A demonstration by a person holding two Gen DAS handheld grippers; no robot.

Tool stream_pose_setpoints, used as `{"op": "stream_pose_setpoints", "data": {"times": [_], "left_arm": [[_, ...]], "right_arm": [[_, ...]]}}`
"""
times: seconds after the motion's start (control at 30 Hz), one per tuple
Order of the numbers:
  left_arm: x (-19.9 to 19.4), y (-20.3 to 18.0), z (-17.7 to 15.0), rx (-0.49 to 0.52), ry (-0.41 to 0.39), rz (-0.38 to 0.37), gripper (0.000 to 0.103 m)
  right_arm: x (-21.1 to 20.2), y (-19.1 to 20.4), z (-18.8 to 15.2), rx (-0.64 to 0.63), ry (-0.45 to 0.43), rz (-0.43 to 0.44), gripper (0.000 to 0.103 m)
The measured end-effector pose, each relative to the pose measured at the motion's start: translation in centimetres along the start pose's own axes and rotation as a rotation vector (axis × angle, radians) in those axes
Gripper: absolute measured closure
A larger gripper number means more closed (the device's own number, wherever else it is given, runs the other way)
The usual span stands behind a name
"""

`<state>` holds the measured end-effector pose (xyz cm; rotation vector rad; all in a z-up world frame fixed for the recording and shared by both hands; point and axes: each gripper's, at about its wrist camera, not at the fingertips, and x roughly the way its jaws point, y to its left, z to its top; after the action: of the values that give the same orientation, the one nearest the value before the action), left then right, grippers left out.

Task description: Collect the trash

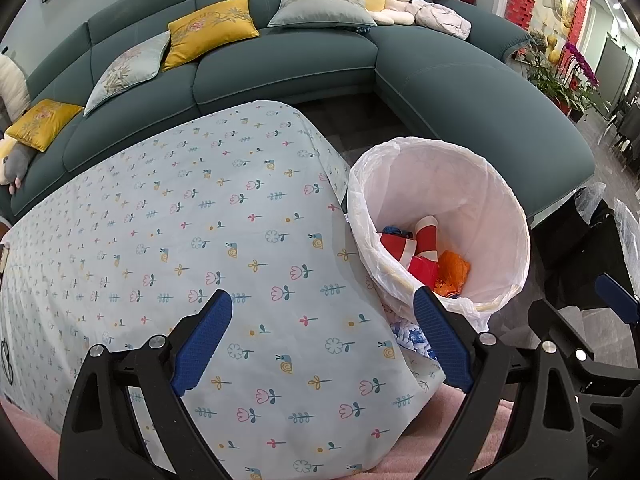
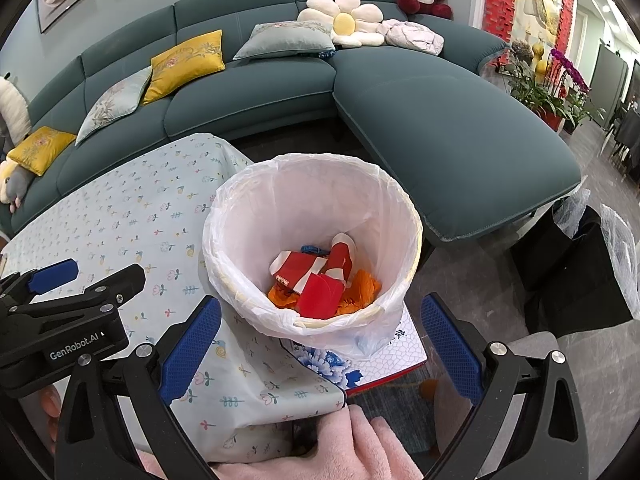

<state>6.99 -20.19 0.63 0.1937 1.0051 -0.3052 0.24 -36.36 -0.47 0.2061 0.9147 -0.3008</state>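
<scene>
A white bin lined with a clear plastic bag (image 1: 500,200) (image 2: 256,216) stands beside the table. Inside it lie red-and-white wrappers (image 2: 316,276) (image 1: 420,248) and an orange crumpled piece (image 2: 360,292) (image 1: 452,272). My left gripper (image 1: 322,340) is open and empty above the floral tablecloth (image 1: 200,220). My right gripper (image 2: 320,344) is open and empty just in front of the bin. The left gripper also shows at the left of the right wrist view (image 2: 84,280); the right gripper shows at the right edge of the left wrist view (image 1: 576,304).
The bin rests on a blue-and-white patterned box (image 2: 384,364). A teal corner sofa (image 2: 440,120) with cushions runs behind the table and bin. Black bags (image 2: 576,272) stand on the floor at the right. Pink fabric (image 2: 360,448) lies at the bottom edge.
</scene>
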Motion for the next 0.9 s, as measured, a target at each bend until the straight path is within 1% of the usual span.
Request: {"op": "stream_pose_setpoints", "data": {"times": [0.17, 0.33, 0.47, 0.53, 0.63, 0.8, 0.9], "left_arm": [[0.07, 0.04, -0.05, 0.002, 0.003, 0.001, 0.015], [0.70, 0.28, -0.15, -0.025, 0.041, -0.007, 0.015], [0.39, 0.14, -0.25, -0.009, 0.018, 0.012, 0.015], [0.34, 0.22, -0.30, -0.020, 0.019, 0.026, 0.014], [0.35, 0.37, -0.29, -0.040, 0.026, 0.023, 0.014], [0.09, -0.06, -0.35, -0.003, 0.008, 0.029, 0.014], [0.18, -0.28, -0.22, 0.010, 0.017, 0.017, 0.014]], "right_arm": [[0.23, -0.11, -0.03, 0.002, 0.011, -0.002, 0.007], [0.28, -0.12, 0.09, 0.001, 0.016, -0.003, 0.007], [0.31, -0.13, 0.11, 0.001, 0.017, -0.002, 0.007], [0.31, -0.13, 0.14, 0.000, 0.016, -0.001, 0.007], [0.30, -0.13, 0.13, -0.002, 0.015, -0.001, 0.007], [0.26, -0.15, 0.18, -0.003, 0.014, -0.001, 0.007], [0.26, -0.14, 0.19, -0.005, 0.014, -0.001, 0.007]]}}
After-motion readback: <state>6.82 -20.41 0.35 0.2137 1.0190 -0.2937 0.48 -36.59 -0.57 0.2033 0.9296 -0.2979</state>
